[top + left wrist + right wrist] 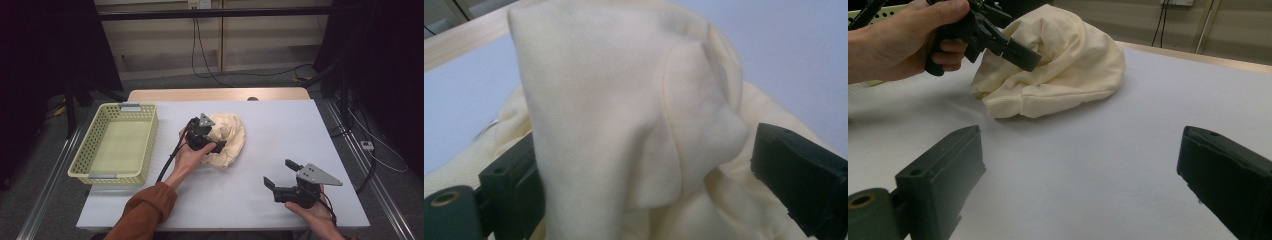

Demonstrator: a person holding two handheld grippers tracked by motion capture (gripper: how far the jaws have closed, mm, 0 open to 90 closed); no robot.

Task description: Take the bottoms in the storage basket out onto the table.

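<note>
High view: the left gripper [212, 137] at the cream cloth [231, 137] mid-table, basket [116, 142] to its left, right gripper [282, 175] wide open and empty; left gripper view: a raised fold stands between parted jaws, the right one clear of it; right gripper view: bare table [1088, 165] between spread jaws.

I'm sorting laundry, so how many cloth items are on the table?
1: a cream cloth bunched mid-table, right of the basket, a fold between the left gripper's jaws. More could hide inside.
</note>
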